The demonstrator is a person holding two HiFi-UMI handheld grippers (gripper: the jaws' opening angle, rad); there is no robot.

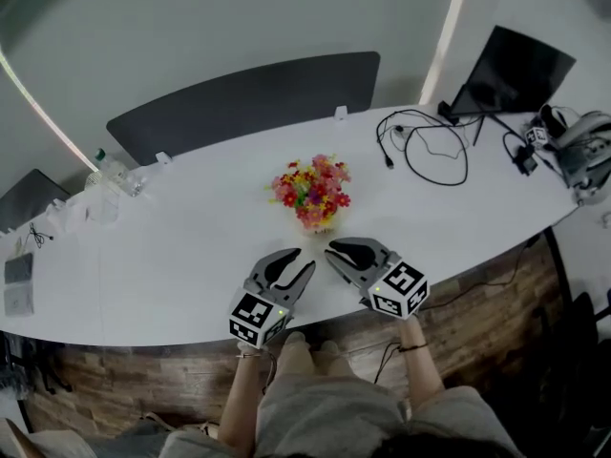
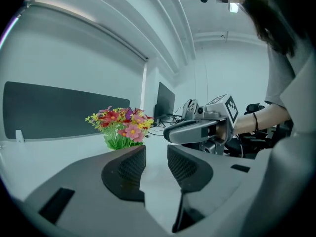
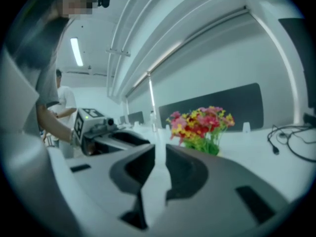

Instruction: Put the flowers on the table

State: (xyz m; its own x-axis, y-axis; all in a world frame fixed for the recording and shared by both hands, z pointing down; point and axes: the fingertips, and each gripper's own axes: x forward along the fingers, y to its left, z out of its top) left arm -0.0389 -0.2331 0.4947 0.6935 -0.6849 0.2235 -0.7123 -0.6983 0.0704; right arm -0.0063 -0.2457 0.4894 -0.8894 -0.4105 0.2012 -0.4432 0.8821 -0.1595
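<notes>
A bunch of red, pink and yellow flowers [image 1: 311, 194] with green stems stands upright on the white table [image 1: 172, 256], near its middle. Both grippers hover by the table's near edge, just short of the flowers and apart from them. My left gripper [image 1: 296, 263] has a clear gap between its jaws, with nothing in it. My right gripper [image 1: 332, 254] shows only a narrow gap, also with nothing in it. The left gripper view has the flowers [image 2: 121, 127] ahead and left of my jaws [image 2: 155, 154]. In the right gripper view, the flowers [image 3: 200, 127] sit ahead and right of my jaws [image 3: 160, 154].
Black cables [image 1: 430, 146] loop on the table's right part, beside a dark screen [image 1: 511, 70] and a grey device [image 1: 582, 151]. Bottles [image 1: 105, 175] and small items stand at the far left. A dark panel [image 1: 248, 93] runs behind the table.
</notes>
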